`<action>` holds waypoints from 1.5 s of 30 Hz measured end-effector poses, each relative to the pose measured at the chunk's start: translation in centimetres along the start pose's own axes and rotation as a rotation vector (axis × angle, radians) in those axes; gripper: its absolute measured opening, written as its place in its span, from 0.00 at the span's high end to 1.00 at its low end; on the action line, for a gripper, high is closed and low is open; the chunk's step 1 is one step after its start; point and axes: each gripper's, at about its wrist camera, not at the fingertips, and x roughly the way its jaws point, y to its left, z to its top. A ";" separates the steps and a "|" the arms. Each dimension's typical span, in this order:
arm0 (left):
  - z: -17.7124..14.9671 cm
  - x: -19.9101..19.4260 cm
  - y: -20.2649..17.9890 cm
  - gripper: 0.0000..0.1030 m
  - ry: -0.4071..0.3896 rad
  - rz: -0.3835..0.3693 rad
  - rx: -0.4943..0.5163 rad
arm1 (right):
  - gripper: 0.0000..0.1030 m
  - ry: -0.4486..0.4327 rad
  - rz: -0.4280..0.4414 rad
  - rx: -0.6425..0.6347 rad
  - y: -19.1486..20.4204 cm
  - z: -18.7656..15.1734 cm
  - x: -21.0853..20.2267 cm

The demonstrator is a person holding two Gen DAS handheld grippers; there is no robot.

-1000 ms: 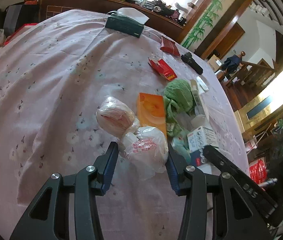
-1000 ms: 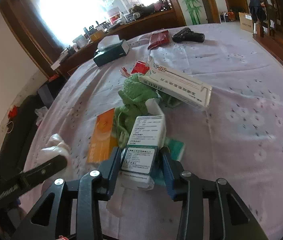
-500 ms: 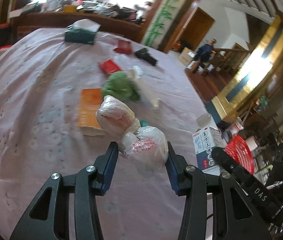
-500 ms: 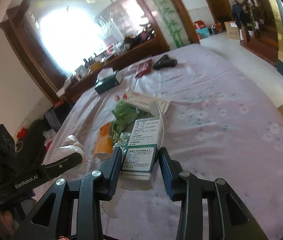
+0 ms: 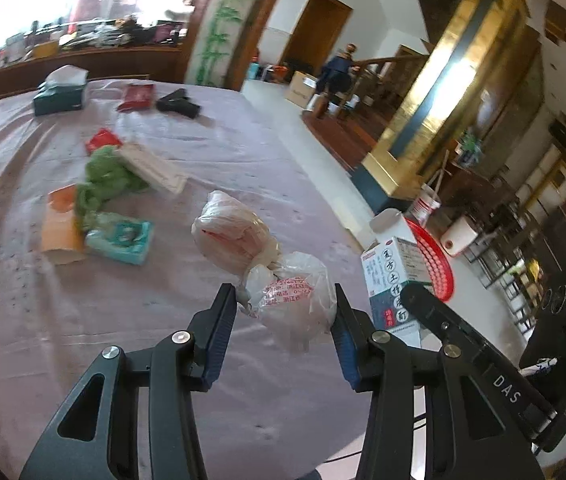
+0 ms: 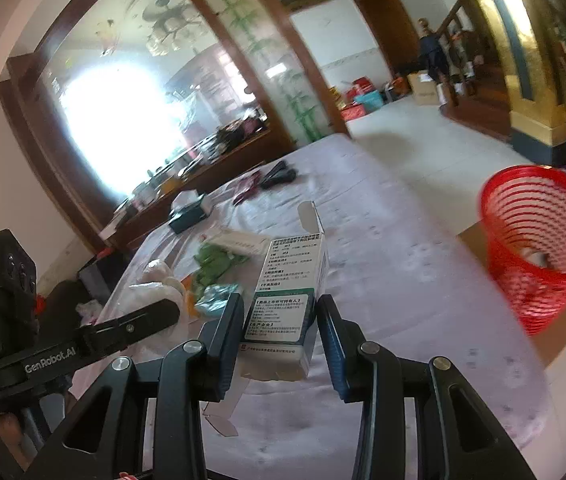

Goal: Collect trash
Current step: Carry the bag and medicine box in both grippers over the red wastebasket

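While the left gripper (image 5: 286, 311) clamps a knotted bag (image 5: 267, 268), the right gripper (image 6: 280, 322) pinches a carton (image 6: 287, 300) beside the red basket (image 6: 543, 240).

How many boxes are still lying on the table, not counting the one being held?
4 that I can see: a dark green tissue box at the far end, a long white box beside the green cloth, an orange box and a teal packet touching it. Others may be hidden.
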 end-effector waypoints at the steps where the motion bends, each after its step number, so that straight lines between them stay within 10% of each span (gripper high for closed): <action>1: 0.0 0.0 -0.5 0.57 0.002 -0.007 0.008 | 0.61 -0.012 -0.012 0.001 -0.3 0.1 -0.5; 45: 4.3 4.2 -15.0 0.57 -0.010 -0.260 0.222 | 0.61 -0.308 -0.245 0.147 -10.6 4.0 -13.2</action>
